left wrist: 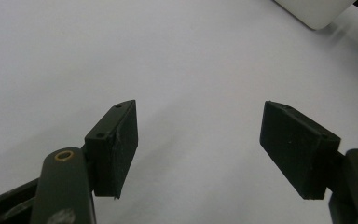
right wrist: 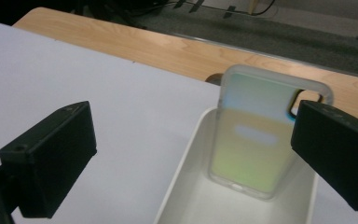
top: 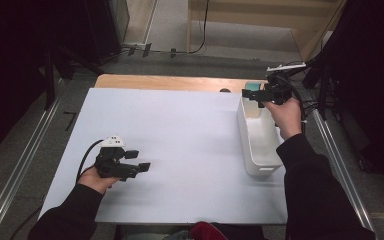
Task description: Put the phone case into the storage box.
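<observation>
— Where is the phone case (right wrist: 256,140)?

— Leaning upright inside the bin (right wrist: 186,191), at its far end. My right gripper (right wrist: 193,154) hangs wide open above it, holding nothing.

— Left gripper (left wrist: 198,144)?

— Open, empty, well away from the bin.

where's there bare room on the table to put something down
The white sheet lies bare between the open left gripper and the white plastic bin, and along its far edge. It is crowded inside the bin's far end, where the iridescent phone case leans below the open right gripper.
</observation>
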{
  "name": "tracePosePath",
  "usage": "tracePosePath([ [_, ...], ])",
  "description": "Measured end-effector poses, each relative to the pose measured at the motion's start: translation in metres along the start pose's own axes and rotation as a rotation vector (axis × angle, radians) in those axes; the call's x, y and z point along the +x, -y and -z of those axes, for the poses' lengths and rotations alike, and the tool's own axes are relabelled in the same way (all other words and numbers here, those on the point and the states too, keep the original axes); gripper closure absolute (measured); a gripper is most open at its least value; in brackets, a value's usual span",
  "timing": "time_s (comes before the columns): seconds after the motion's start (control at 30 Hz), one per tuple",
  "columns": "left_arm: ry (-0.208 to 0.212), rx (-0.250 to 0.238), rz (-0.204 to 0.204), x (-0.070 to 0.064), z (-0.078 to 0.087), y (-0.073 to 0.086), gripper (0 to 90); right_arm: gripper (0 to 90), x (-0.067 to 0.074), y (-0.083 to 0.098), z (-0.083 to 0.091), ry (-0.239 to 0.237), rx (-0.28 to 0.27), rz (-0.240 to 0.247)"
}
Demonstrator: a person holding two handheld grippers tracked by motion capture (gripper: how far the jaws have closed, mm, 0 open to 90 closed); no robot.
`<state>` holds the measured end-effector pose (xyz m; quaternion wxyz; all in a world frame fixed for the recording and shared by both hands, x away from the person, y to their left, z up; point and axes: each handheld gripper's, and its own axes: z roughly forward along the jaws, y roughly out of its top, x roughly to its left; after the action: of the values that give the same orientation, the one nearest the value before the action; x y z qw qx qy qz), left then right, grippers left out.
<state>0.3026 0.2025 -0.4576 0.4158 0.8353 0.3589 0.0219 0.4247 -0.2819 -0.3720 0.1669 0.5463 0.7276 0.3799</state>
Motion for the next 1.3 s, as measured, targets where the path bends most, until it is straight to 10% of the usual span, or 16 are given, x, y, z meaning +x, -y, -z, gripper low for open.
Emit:
tracePosePath([
  [1.3,-0.003,0.001,0.015,0.002,0.0,0.0,24.6,5.9,0.058,0.034,0.013,-0.152,0.034,0.148],
])
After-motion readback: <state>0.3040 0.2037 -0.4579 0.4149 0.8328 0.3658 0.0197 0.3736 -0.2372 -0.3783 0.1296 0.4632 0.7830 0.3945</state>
